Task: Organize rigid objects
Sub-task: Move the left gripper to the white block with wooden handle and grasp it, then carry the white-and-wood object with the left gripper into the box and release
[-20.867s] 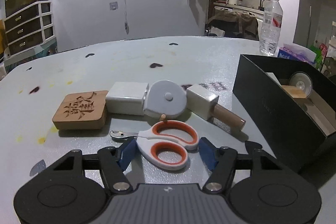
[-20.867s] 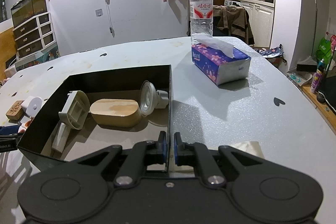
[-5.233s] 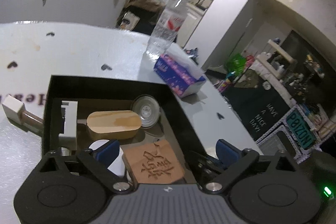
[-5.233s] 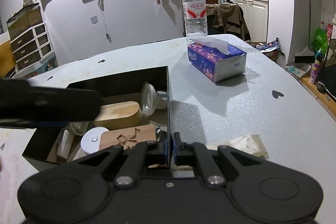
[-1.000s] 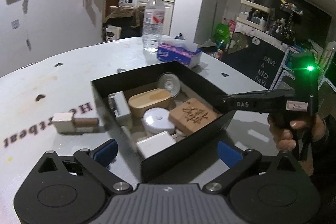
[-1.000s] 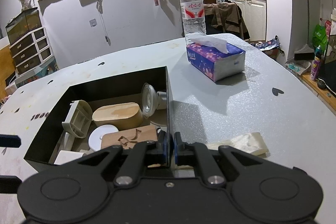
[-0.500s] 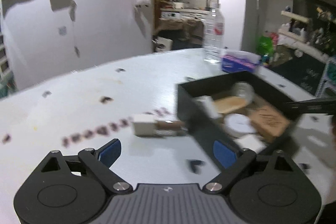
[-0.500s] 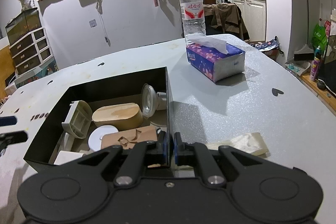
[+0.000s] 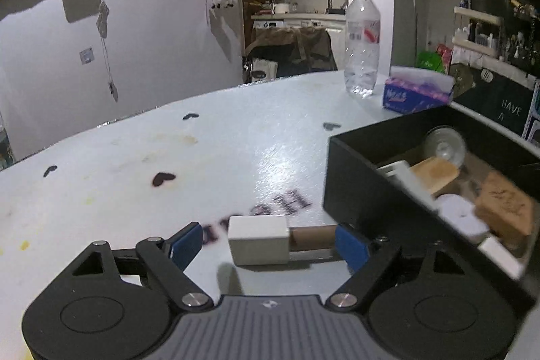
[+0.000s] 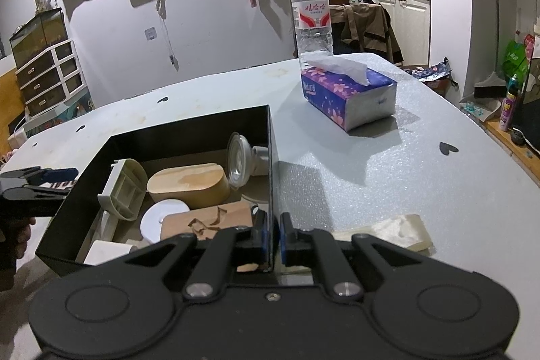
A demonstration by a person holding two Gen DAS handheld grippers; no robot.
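1. The pale grey, grainy-surfaced table (image 10: 388, 164) is carrying everything, dotted with small dark heart marks and printed lettering.
2. The black, straight-walled rectangular cardboard box (image 10: 189, 132) is sitting on the table, open at the top, with its matte walls enclosing a brown floor.
3. The right gripper (image 10: 271, 237) is pinching the box's thin right wall, its blue-padded jaws drawn nearly together on either side of the wall.
4. The left gripper (image 9: 270, 242) is hanging low over the table just left of the box, its jaws spread wide, with the blue fingertip pads (image 9: 187, 240) flanking an object but not gripping it.
5. The purple flower-printed soft tissue pack (image 10: 349, 97) is lying beyond the box, a white tissue sticking up from it, with the clear ribbed plastic water bottle (image 10: 312, 12) standing upright just behind.
6. Inside the box, the smooth rounded oval wooden block (image 10: 187, 183) is resting near the middle, beside the flat carved brown wooden tile (image 10: 207, 221).
7. The white round plastic disc (image 10: 157, 220) is lying touching the tile's left edge.
8. The white square block with a brown cylindrical handle (image 9: 260, 240) is lying on its side on the table, outside the box, between the left gripper's open jaws.
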